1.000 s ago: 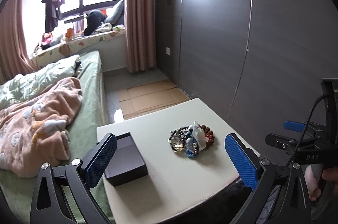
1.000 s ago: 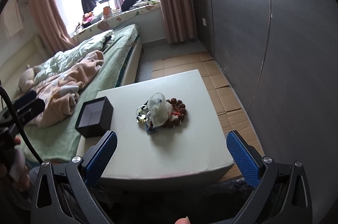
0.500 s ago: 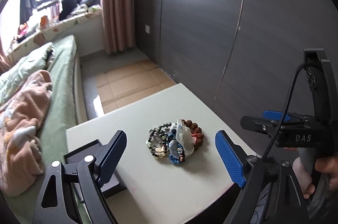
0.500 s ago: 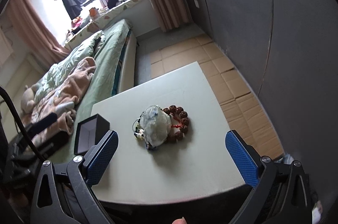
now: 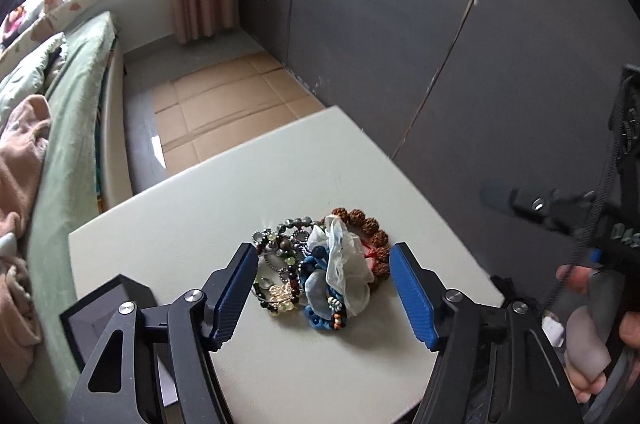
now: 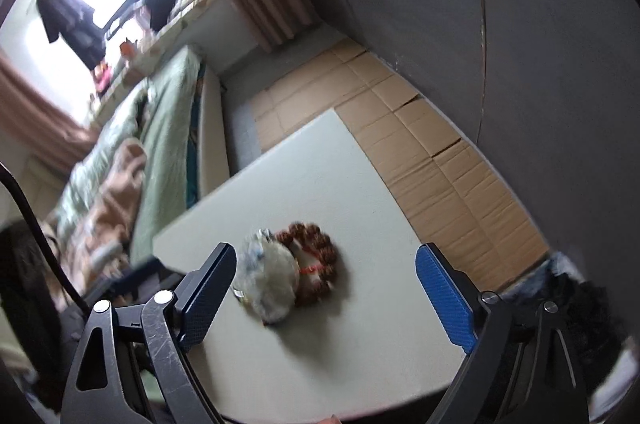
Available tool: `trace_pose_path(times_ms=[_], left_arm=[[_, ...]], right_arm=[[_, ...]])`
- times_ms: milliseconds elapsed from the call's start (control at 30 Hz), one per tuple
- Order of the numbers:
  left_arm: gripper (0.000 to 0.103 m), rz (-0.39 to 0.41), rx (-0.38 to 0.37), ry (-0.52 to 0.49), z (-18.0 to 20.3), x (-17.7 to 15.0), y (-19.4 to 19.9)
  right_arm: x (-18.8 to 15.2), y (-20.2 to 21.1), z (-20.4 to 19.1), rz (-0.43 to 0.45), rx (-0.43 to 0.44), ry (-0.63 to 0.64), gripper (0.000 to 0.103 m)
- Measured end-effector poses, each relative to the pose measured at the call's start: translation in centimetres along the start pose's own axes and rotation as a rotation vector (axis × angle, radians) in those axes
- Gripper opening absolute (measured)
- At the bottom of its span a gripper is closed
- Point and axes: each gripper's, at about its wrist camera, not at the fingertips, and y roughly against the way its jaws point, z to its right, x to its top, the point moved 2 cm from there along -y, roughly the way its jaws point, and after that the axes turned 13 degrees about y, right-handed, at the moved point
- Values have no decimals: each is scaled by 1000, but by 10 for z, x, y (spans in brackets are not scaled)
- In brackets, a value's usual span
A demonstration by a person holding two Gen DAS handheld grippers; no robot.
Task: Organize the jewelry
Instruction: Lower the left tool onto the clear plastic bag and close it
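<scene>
A tangled pile of jewelry lies on a white table: brown wooden beads, blue and dark bead strands, and a small translucent pouch on top. My left gripper is open and empty, its blue pads on either side of the pile, just above it. A black jewelry box stands open at the table's left, partly behind the left finger. In the blurred right wrist view the pile lies between the pads of my open, empty right gripper.
A bed with green sheets and a pink blanket runs along the table's left. Dark wall panels stand to the right. Flattened cardboard covers the floor beyond the table. The right hand-held gripper shows at the left wrist view's right edge.
Both grippers have moved forward and down toward the jewelry pile. The left gripper's jaws have narrowed somewhat around it. The right wrist view has tilted and blurred.
</scene>
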Motion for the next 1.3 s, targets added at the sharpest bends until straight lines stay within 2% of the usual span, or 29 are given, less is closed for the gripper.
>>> trace_pose_path(times_ms=[133,200,233,267,300,367,467,633,900,1033,1167,1300], left_arm=[[67,-27,10,-17,-1,-9,-26],[53,-45,38,-23,-2,-13,-38],[51,-58,47,-26,-3,-15,-45],[45,-70,49,-25,-3,-17,-49],[26,-73,53,-26,-3,-18,-51],[5,-60,67,-28,-4,-19,-49],[0,-5,41,-12,-4,-15,-34],[0,29,-10,13,-4,-9,-19],[0,134,-86,62,-13,-3,27],[0,177,-104,72,-23,0,45],[0,125,-117,78,-31,-3,32],[0,36,-118,102,-34,-8,6]], right_arm=[[-13,-18,7,-7,6,-33,92],[-19,-26,10,-37,15,-54,92],[-20,-28,12,-44,25,-63,92],[-20,-29,12,-50,36,-70,92],[-20,-31,11,-55,39,-70,92],[-20,-33,9,-56,26,-56,92],[-21,-38,2,-71,14,-36,92],[-25,-45,-1,-101,31,-20,92],[-28,-52,-15,-114,119,-10,92],[-32,-63,-32,-142,163,14,80],[-34,-69,-33,-157,144,-4,80],[-35,-60,-17,-129,142,-100,80]])
